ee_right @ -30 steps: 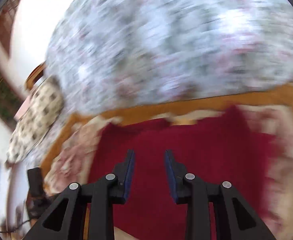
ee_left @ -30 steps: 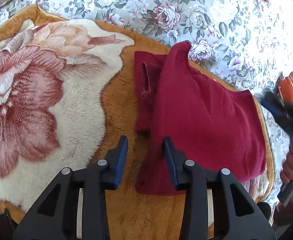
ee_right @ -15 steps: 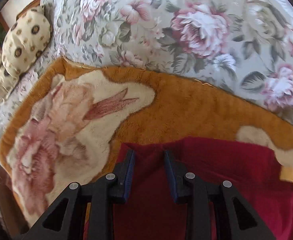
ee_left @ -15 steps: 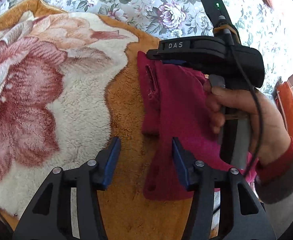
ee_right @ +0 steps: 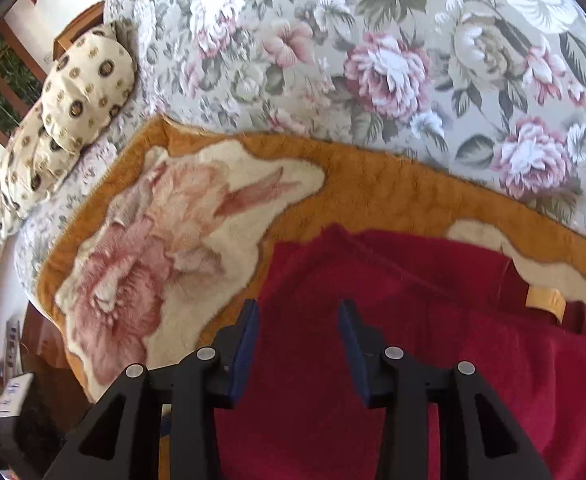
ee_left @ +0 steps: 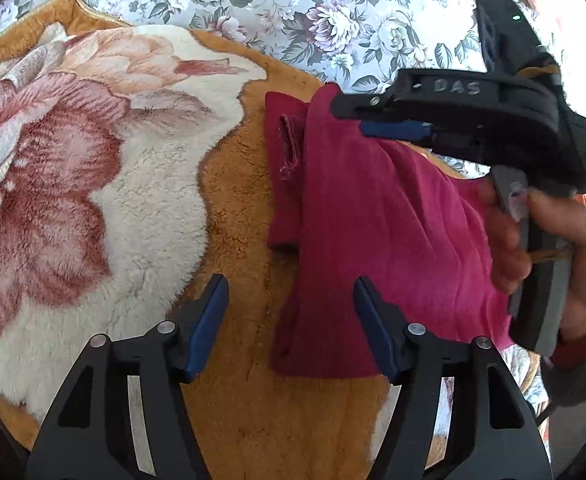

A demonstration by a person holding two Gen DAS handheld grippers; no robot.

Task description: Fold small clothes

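- Left wrist view: the left gripper (ee_left: 289,324) is opening, nothing between its fingers, above the folded red garment (ee_left: 377,240) on the orange plush blanket (ee_left: 237,208).
- The right gripper (ee_right: 297,346) is opening, empty, over the garment's far edge.

Under me is a bed spread with a grey floral sheet (ee_right: 373,40). Over its near edge lies a plush orange blanket (ee_left: 233,200) patterned with a big pink flower. At the far left corner rests a cream dotted pillow (ee_right: 81,92), beyond it a wooden headboard (ee_right: 77,28), white wall and bright daylight.
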